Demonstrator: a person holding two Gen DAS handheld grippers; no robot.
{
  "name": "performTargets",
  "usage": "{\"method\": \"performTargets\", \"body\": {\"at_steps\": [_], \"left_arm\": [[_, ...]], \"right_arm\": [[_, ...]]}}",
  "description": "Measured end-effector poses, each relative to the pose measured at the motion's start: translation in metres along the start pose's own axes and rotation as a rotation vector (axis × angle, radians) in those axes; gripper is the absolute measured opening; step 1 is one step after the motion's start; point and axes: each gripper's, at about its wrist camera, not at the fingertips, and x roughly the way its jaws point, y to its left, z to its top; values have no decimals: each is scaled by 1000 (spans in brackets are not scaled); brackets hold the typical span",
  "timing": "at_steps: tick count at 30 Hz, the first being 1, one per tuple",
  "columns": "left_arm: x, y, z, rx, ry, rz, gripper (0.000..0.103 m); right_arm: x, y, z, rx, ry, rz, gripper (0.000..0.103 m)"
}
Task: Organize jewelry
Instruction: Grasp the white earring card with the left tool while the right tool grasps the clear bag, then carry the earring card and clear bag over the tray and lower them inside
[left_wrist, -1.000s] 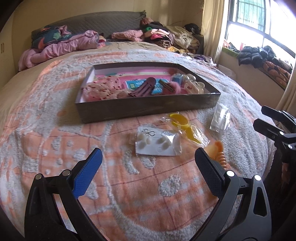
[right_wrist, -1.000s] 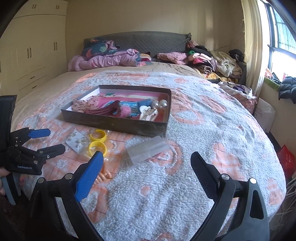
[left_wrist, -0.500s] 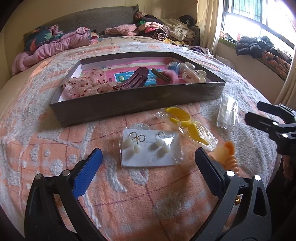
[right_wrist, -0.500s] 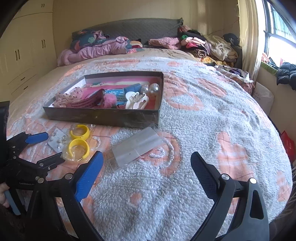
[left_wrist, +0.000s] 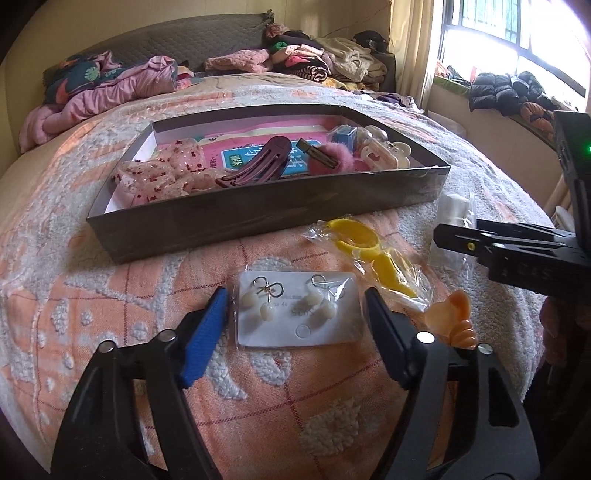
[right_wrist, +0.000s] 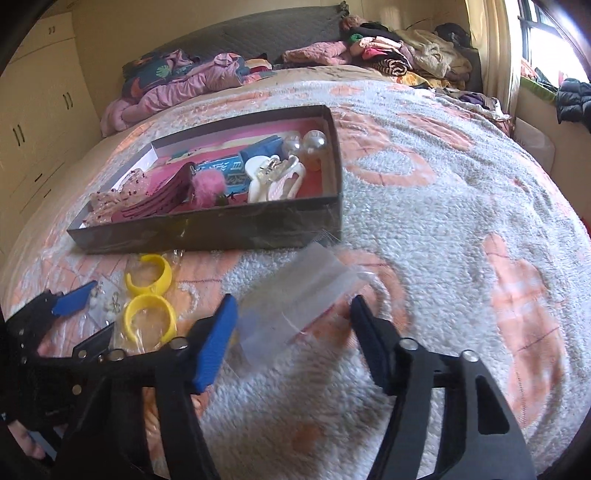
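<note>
White earring card in clear wrap lies flat on the bedspread, between the left gripper fingers; jaws just been closing, half wide, pads not touching it. Right gripper jaws also just been closing, straddling a clear plastic bag, no visible contact. Yellow bangles bagged nearby, dark box of hair clips behind
</note>
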Motion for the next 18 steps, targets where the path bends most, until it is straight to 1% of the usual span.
{"method": "performTargets", "body": {"at_steps": [1,2,3,4,5,7,11,18], "left_arm": [[-1,1,0,-5,-1,-4,60],[-2,2,-1,-8,-1,-8,60],[-3,3,-1,-10,-2,-9,59],[-4,4,-2,-12,-2,-11,59],[-5,4,-2,-14,-2,-13,58],[-7,5,-3,-19,-3,-15,58],[-13,9,-5,-51,-10,-28,57],[-29,23,-8,-88,-30,-8,57]], "right_arm": [[0,1,1,-2,-2,-2,51],[0,2,2,-4,-6,0,43],[-1,3,2,-5,-12,-2,42],[-2,3,3,-5,-22,2,37],[-4,3,4,-6,-28,6,35],[-8,4,6,-13,-47,16,32],[-18,5,7,-24,-71,37,29],[-38,14,6,-58,-120,48,29]]}}
